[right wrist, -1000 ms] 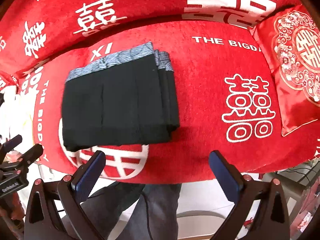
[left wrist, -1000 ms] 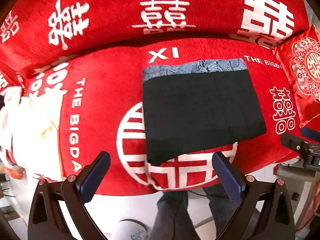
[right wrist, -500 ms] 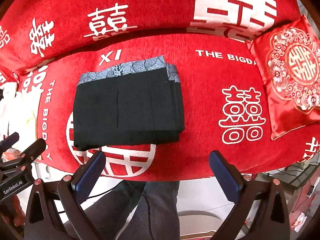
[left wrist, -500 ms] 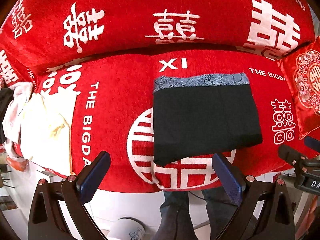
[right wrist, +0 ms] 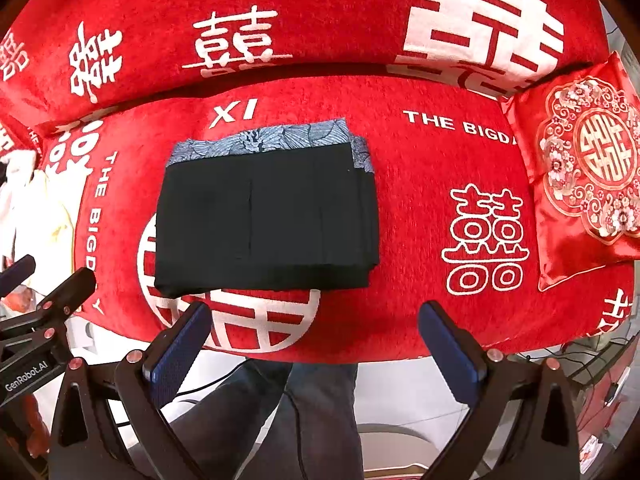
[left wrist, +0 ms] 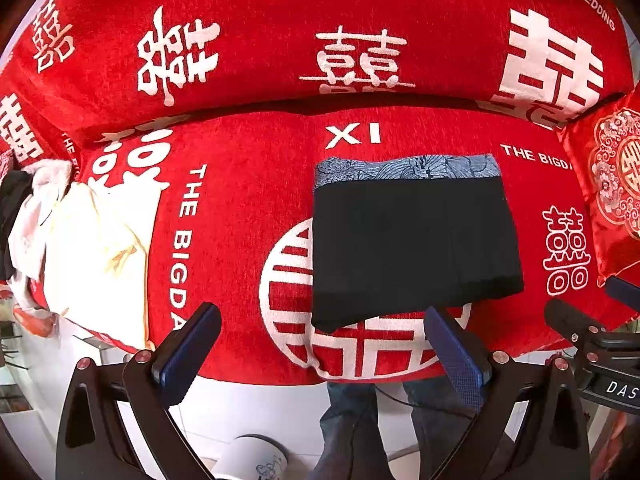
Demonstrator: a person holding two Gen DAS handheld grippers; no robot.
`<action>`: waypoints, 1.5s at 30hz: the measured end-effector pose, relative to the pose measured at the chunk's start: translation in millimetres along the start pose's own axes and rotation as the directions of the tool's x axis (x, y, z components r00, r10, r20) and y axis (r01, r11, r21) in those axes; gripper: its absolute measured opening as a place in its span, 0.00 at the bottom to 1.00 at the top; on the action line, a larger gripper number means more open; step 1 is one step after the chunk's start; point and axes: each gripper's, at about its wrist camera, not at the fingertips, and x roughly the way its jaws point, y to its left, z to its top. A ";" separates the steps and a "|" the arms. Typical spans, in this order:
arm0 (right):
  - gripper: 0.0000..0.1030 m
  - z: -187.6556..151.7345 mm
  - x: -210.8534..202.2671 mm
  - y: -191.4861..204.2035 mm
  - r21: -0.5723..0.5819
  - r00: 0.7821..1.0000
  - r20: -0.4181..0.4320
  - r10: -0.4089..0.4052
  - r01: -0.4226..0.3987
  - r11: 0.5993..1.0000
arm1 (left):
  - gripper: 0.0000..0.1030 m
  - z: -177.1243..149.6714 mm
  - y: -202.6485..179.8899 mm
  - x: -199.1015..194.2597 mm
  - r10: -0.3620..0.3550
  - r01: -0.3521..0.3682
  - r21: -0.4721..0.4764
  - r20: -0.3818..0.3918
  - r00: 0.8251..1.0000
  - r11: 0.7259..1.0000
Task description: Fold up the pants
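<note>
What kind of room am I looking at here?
Probably a home living room: a sofa draped in a red wedding-themed cover, a matching embroidered cushion, and folded black pants lying on the seat.

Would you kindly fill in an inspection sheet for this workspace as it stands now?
Surface: red sofa cover with white lettering, over seat and backrest.
Job's things: black pants folded into a compact rectangle, patterned blue-grey waistband at the far edge, lying flat on the seat.
Clutter: cream and white garments piled at the seat's left end; red embroidered cushion at the right end.
Grippers: left gripper and right gripper both open, holding nothing, short of the seat's front edge.
Cables: thin dark cable near the person's legs.
Surroundings: white floor; white cup below.
</note>
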 end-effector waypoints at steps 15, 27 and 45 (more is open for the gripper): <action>1.00 -0.4 -5.0 -3.2 0.008 1.000 0.012 -0.008 0.008 1.000 | 0.99 1.1 -2.7 -4.5 -0.001 0.001 -0.005 0.005 1.000 1.000; 1.00 1.3 -5.5 -2.1 0.006 1.000 0.012 -0.013 0.013 1.000 | 0.99 4.0 -6.0 -7.6 -0.003 0.003 -0.004 0.005 1.000 1.000; 1.00 2.2 -5.7 1.0 0.003 1.000 0.012 -0.016 0.016 1.000 | 0.99 3.8 -3.3 -6.9 -0.006 0.006 -0.001 0.004 1.000 1.000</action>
